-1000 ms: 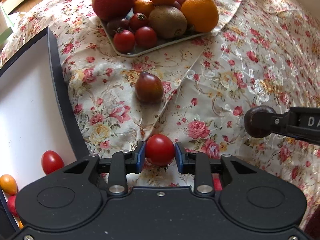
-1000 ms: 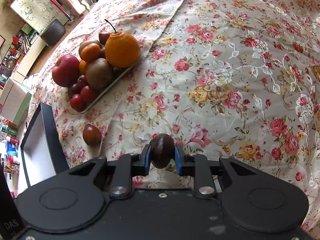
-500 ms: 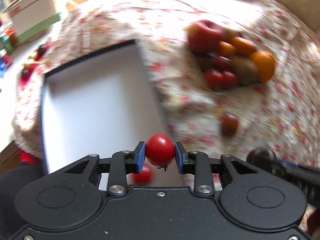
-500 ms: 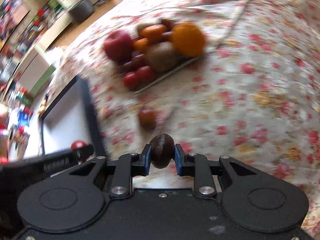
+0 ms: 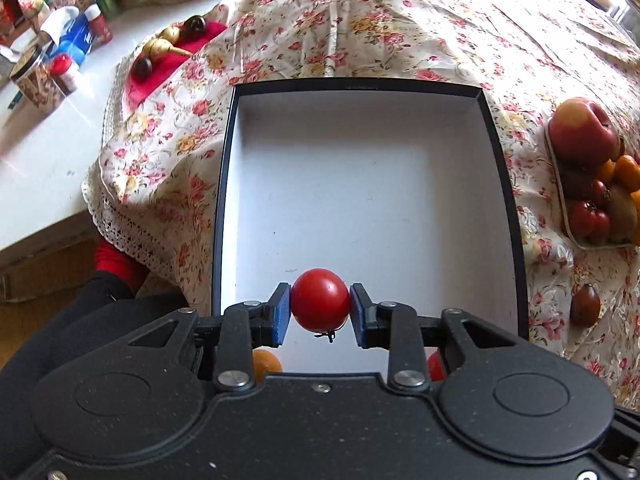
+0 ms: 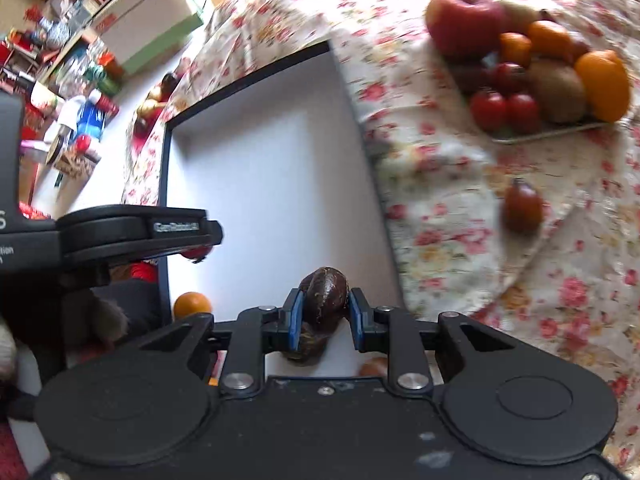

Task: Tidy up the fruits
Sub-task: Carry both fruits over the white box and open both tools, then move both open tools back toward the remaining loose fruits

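Observation:
My left gripper [image 5: 319, 310] is shut on a red tomato [image 5: 319, 299] and holds it over the near end of a white box with a black rim [image 5: 500, 152]. My right gripper [image 6: 323, 316] is shut on a dark brown fruit [image 6: 323, 292], also over the box [image 6: 352, 108] near its right wall. The left gripper [image 6: 192, 250] shows in the right wrist view at left. A small orange fruit [image 5: 266, 362] and a red one [image 5: 435, 366] lie in the box's near end, partly hidden. A tray of fruit [image 6: 532, 134] holds an apple [image 6: 464, 20], tomatoes, a kiwi and oranges.
A loose dark red tomato [image 6: 522, 208] lies on the floral cloth [image 5: 400, 20] between box and tray. Left of the cloth is a white counter [image 5: 36, 152] with bottles, jars and a red mat with small fruits [image 5: 160, 46].
Both grippers have swung left from the floral cloth to over the white box, each still holding its fruit.

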Demonstrator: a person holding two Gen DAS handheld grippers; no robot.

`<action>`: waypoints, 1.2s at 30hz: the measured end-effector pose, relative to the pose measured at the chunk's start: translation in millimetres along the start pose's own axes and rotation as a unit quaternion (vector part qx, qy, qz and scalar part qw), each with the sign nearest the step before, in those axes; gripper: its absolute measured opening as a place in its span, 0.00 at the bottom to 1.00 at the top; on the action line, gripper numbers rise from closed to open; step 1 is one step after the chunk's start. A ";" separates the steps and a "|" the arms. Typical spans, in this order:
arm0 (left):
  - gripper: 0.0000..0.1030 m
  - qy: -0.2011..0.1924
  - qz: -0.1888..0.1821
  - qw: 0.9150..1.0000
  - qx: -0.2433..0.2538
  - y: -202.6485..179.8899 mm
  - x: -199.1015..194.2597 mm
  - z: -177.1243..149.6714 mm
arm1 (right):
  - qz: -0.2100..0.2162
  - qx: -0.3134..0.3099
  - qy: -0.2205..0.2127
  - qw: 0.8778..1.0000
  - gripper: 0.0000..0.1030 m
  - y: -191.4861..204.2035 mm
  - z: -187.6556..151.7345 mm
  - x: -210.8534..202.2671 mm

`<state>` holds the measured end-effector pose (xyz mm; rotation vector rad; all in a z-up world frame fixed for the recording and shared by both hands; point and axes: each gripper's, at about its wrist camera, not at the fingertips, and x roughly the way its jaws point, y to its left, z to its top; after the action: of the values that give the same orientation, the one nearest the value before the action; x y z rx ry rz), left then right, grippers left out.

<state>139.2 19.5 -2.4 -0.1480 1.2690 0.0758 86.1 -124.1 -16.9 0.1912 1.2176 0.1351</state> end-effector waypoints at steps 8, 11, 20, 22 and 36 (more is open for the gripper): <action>0.38 0.007 0.010 1.000 -0.025 8.4 7.1 7.0 | -0.024 -0.007 0.022 0.999 0.24 19.8 6.8 26.3; 0.38 0.012 0.012 0.999 -0.028 9.3 10.4 7.5 | -0.020 -0.006 0.019 1.000 0.24 18.2 6.9 26.6; 0.39 0.012 0.007 1.000 -0.023 6.7 10.2 7.1 | -0.037 -0.005 -0.007 0.999 0.24 14.1 11.1 20.1; 0.39 0.008 0.007 1.000 -0.020 5.9 8.5 7.0 | -0.040 -0.005 -0.007 0.999 0.24 14.2 12.0 21.1; 0.39 0.012 0.006 1.000 -0.014 4.7 9.0 4.9 | -0.032 0.017 -0.016 0.999 0.33 8.6 12.2 18.9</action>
<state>145.8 24.7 -9.9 -0.1659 1.2943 0.1036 104.1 -112.7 -28.3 0.1824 1.1930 0.0552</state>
